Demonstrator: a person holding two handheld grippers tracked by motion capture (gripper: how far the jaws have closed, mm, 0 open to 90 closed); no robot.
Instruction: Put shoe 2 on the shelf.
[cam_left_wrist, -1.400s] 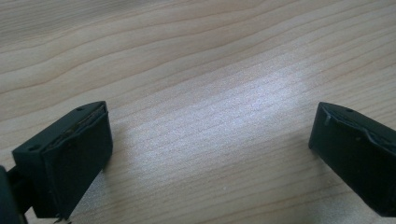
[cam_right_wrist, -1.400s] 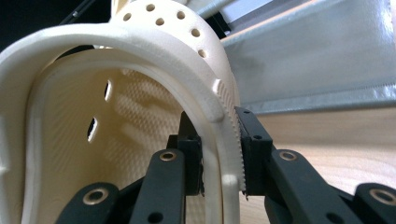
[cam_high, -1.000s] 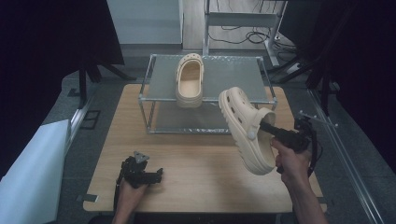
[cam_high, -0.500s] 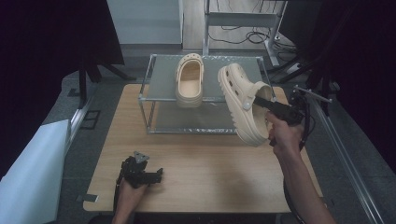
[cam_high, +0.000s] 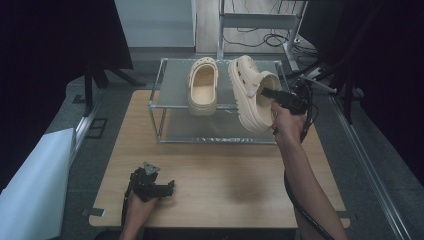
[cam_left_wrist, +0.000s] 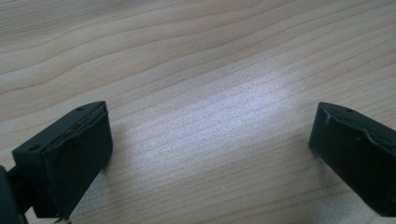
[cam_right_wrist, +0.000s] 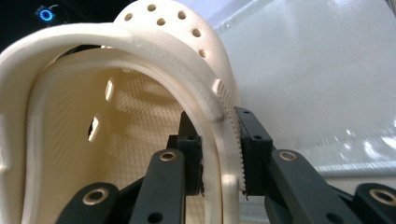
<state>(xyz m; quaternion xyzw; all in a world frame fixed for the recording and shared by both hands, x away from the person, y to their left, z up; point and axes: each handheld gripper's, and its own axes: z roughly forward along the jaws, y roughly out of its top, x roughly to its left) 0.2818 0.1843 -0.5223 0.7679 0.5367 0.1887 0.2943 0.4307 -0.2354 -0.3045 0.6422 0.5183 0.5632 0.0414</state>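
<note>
Right tongs (cam_high: 266, 93) at upper right of the high view, pinching the rim of a cream foam clog (cam_high: 251, 96); the right gripper view shows one jaw inside the shoe's opening and the other outside it, with the clog's wall (cam_right_wrist: 224, 140) pressed between the pads and its ridged edge against the outer pad. The clog is held tilted on its side, sole toward frame left and toe pointing toward the top of the frame, over the right half of a wire-framed rack (cam_high: 165, 75) with a frosted top shelf. Whether the shoe touches that shelf cannot be told. Its heel end hangs past the rack's front rail. A second clog (cam_high: 203, 91) lies sole-down on the left half of the top shelf, opening up, toe toward the top; a narrow gap separates the two shoes. The shelf left of this second clog is bare up to the corner post. The rack sits at the far edge of the wooden table (cam_high: 225, 175), and a lower shelf shows below the top one. Left tongs (cam_high: 169, 187) rest low at the lower left of the table, close to its near edge; the left gripper view shows the jaws spread wide over bare wood grain, nothing between them. A broad stretch of open tabletop lies between the left hand (cam_high: 136, 210) and the rack's front. The right forearm (cam_high: 305, 180) crosses the table's right side.
</note>
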